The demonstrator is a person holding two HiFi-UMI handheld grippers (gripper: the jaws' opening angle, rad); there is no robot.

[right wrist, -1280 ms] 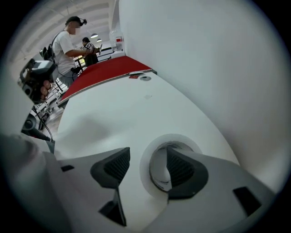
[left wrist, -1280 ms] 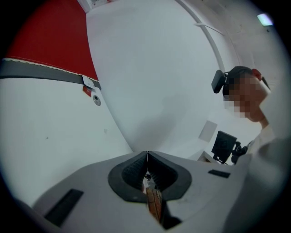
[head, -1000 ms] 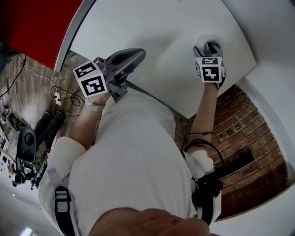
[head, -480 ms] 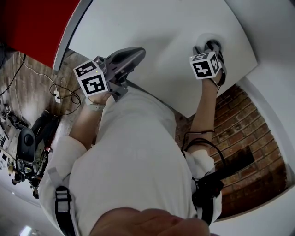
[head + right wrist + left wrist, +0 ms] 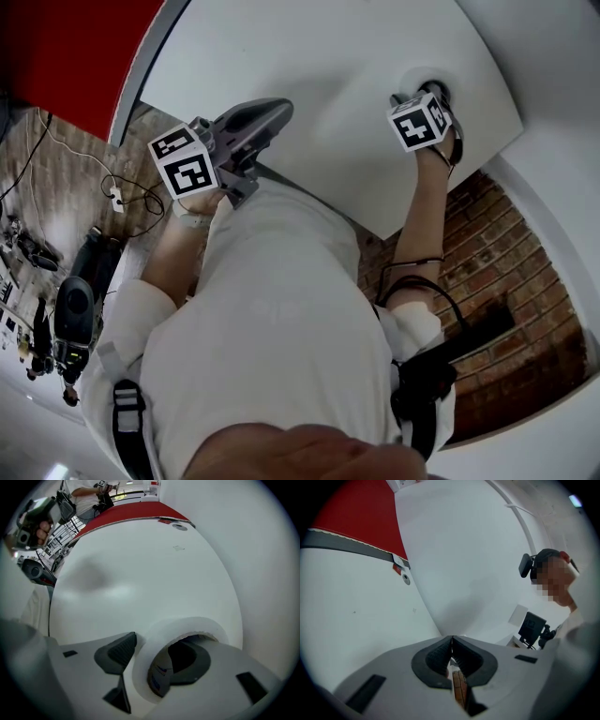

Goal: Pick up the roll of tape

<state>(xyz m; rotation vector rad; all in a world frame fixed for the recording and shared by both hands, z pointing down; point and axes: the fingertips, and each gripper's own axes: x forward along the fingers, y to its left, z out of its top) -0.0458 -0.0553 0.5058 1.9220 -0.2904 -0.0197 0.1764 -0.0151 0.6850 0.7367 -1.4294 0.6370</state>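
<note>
Both jaws of the right gripper [image 5: 154, 648], apart a moment ago, now pinch the wall of the roll of tape [image 5: 187, 625], one inside its core, at the tabletop's [image 5: 140, 573] near right corner, so the lift looks under way; the left gripper [image 5: 451, 644] stays shut, empty.

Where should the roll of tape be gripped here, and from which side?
By its wall, from above: one jaw down the open core, the other on the outer face. The roll of tape turns its hole up toward the right gripper, and its wall fits between the jaws, as they sit now.
</note>
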